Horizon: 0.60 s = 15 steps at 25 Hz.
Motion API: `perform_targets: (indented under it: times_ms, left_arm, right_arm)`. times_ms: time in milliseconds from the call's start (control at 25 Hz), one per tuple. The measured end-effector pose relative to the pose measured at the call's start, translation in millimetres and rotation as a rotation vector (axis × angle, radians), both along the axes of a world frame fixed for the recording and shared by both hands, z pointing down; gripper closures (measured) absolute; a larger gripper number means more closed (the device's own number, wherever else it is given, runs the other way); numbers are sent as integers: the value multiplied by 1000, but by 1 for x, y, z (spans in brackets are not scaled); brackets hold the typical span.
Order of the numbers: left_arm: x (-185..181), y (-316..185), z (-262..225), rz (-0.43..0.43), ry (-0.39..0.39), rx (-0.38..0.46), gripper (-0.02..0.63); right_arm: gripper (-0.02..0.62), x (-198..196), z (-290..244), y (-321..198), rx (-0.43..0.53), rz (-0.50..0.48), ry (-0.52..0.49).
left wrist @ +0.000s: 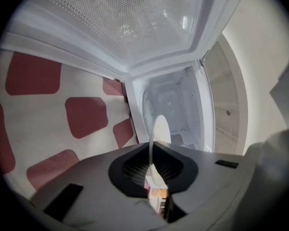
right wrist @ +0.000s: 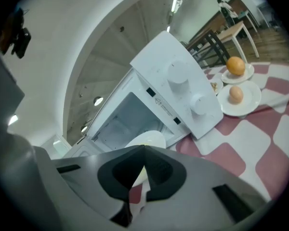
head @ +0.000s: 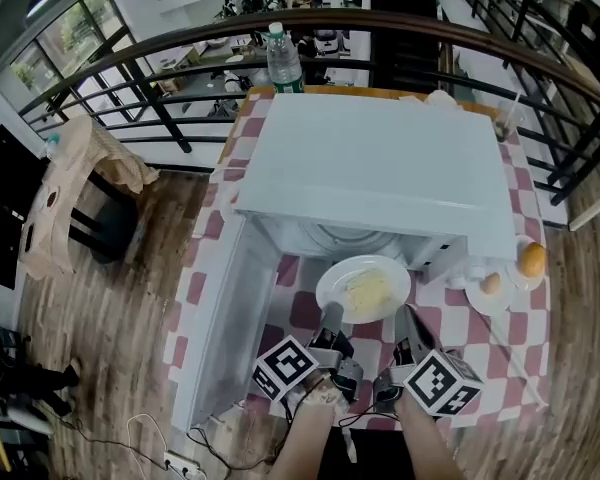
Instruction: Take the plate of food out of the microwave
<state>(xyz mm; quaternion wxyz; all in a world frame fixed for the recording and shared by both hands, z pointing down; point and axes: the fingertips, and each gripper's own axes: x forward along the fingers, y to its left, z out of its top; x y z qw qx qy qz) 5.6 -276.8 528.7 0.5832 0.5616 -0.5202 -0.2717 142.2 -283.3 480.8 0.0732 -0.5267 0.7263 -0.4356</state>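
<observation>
The white microwave stands on the chequered table with its door swung wide to the left. A white plate of pale food hangs just in front of the cavity mouth. My left gripper is shut on its near left rim; in the left gripper view the plate runs edge-on between the jaws of the left gripper. My right gripper sits by the plate's near right edge, shut with nothing in it. In the right gripper view the plate lies just beyond the right gripper.
Right of the microwave, two small plates hold an egg and an orange. A water bottle stands behind the microwave. A chair with a brown bag is on the floor at the left, and a railing runs behind the table.
</observation>
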Motion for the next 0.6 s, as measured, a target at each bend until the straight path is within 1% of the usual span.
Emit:
perform_targets:
  times_ms: [120, 240, 320, 600]
  left_arm:
    - [-2, 8, -2, 15, -6, 0, 578]
    - [-2, 16, -3, 32, -12, -1, 579]
    - [-3, 21, -6, 40, -11, 2, 579]
    - [-1, 38, -18, 62, -12, 22, 578]
  right_arm:
    - [605, 2, -12, 6, 74, 6, 110]
    - [606, 0, -20, 15, 120, 9, 181]
    - [606, -2, -23, 22, 135, 11, 203]
    - [605, -7, -31, 41, 149, 14, 230]
